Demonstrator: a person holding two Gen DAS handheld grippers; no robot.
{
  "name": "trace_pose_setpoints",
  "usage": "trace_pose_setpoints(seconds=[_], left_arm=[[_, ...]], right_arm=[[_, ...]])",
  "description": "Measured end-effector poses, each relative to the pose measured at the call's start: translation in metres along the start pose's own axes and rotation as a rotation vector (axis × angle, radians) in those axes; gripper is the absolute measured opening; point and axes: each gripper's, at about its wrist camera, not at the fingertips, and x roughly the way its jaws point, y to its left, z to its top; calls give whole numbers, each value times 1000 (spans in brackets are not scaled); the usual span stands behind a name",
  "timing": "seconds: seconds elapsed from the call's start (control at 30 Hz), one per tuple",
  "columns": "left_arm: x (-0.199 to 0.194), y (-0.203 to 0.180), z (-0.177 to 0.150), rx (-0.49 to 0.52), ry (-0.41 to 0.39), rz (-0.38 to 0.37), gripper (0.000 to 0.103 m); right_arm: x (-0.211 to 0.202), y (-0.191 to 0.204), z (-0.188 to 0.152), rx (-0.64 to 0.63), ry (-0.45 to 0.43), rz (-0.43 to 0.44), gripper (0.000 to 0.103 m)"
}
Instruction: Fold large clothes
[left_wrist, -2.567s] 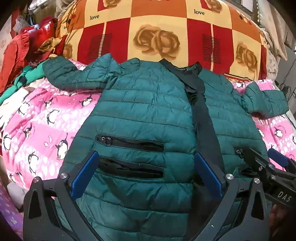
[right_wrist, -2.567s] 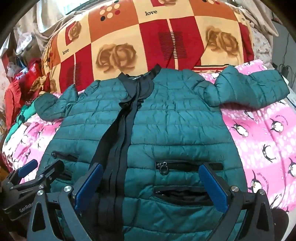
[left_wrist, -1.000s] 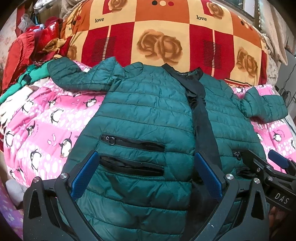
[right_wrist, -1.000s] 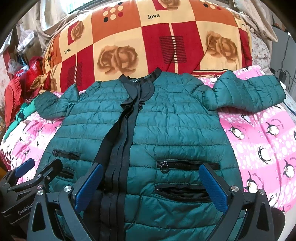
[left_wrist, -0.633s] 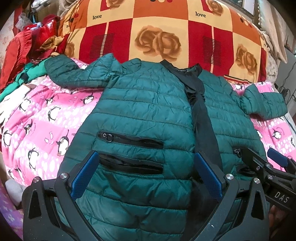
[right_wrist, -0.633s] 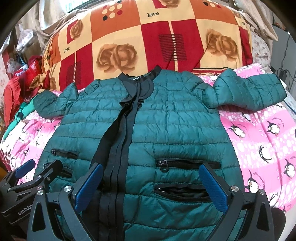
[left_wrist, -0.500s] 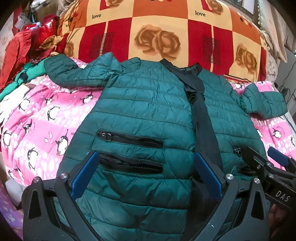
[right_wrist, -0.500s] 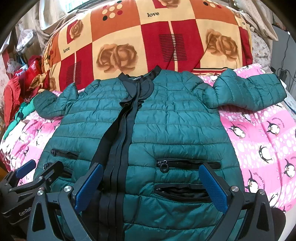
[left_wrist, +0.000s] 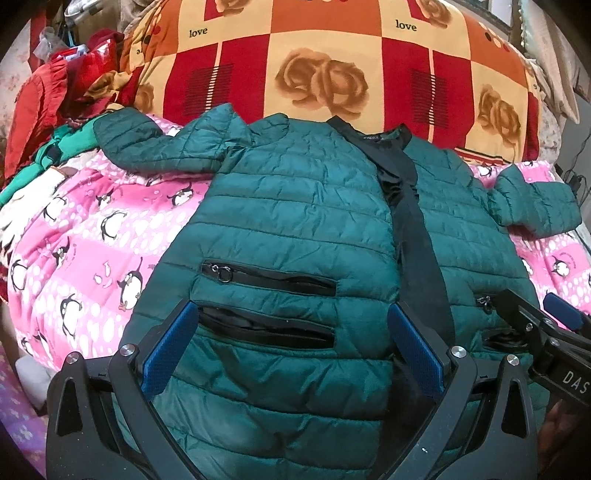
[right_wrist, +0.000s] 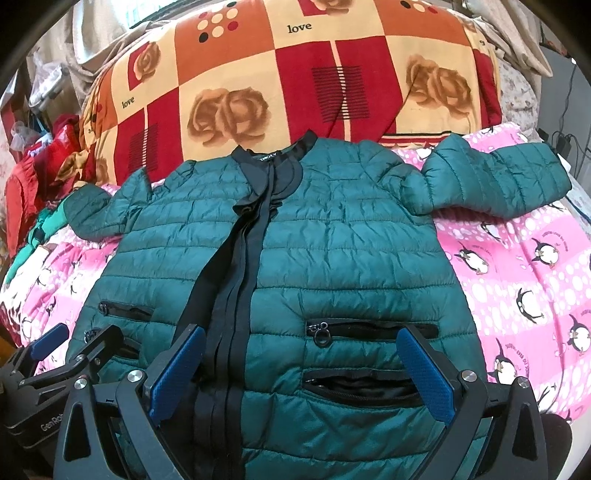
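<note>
Jacket (left_wrist: 295, 229), green and quilted, lies front-up with sleeves spread on the pink penguin blanket (left_wrist: 85, 236). Left hand-held gripper (left_wrist: 291, 343) and right hand-held gripper (right_wrist: 301, 363) hover wide open over its hem, holding nothing.

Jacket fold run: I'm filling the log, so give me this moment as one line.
stage: before first fold | jacket: flat, front up, sleeves spread on pink blanket | left gripper: open, above hem | right gripper: open, above hem

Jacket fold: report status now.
Left gripper and right gripper open, holding nothing, over the hem. Jacket flat on the penguin blanket, front up, sleeves spread, unfolded. Nothing lying on it.
</note>
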Motion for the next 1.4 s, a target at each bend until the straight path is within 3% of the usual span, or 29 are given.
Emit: trace_pose_setpoints(seconds=[1.4], left_arm=[[18,21,30,-48,-15,66,102]], right_arm=[[22,9,27,-16,7,9,103]])
